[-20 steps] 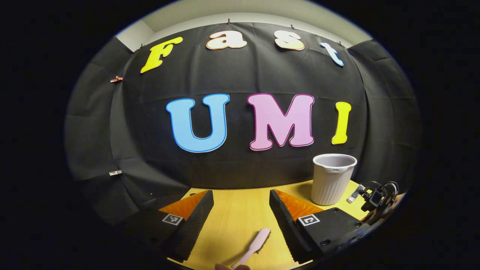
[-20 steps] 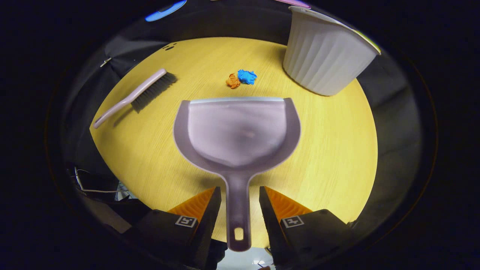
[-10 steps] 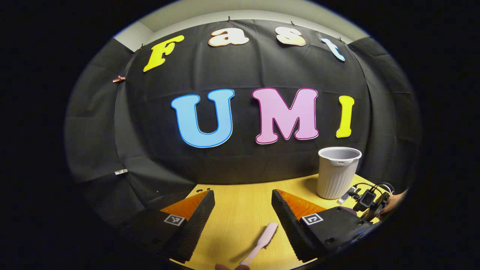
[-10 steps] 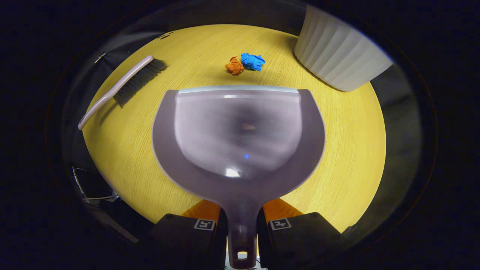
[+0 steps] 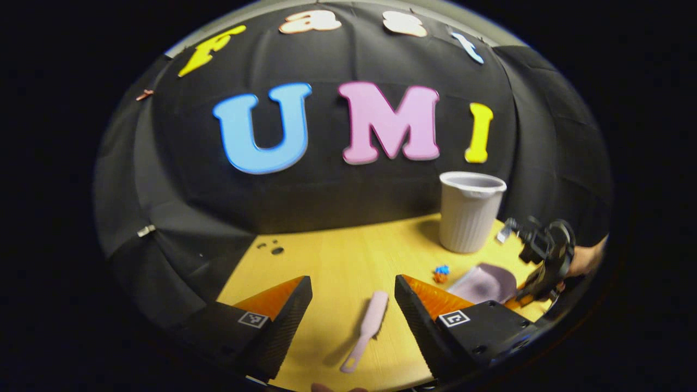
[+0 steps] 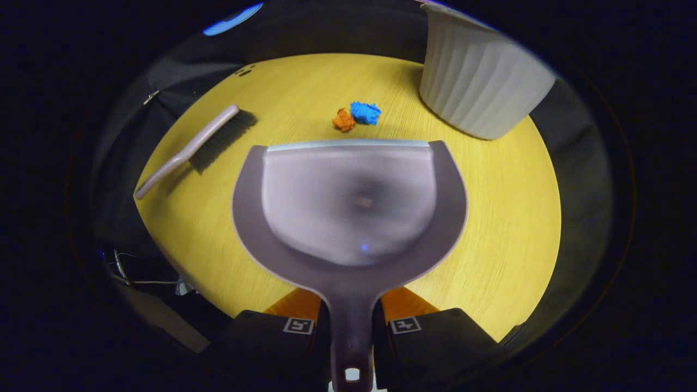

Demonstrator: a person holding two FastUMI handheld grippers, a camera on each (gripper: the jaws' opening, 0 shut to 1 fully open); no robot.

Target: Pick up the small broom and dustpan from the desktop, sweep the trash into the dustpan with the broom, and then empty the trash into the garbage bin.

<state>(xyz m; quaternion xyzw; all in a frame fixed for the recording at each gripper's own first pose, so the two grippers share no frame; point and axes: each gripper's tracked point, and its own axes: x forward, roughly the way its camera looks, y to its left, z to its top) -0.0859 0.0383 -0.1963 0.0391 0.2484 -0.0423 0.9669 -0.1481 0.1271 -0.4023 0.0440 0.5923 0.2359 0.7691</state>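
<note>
Dustpan [image 6: 348, 201] handle pinched in the right claw [image 6: 351, 326]; left claw [image 5: 354, 310] spread above the broom [image 5: 366, 326].

Both views over the shared tabletop [image 5: 337, 256]

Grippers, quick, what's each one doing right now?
Left gripper: open, holding nothing, the pale pink brush lying on the desk between its fingers.
Right gripper: closed on the grey plastic dustpan handle.
</note>
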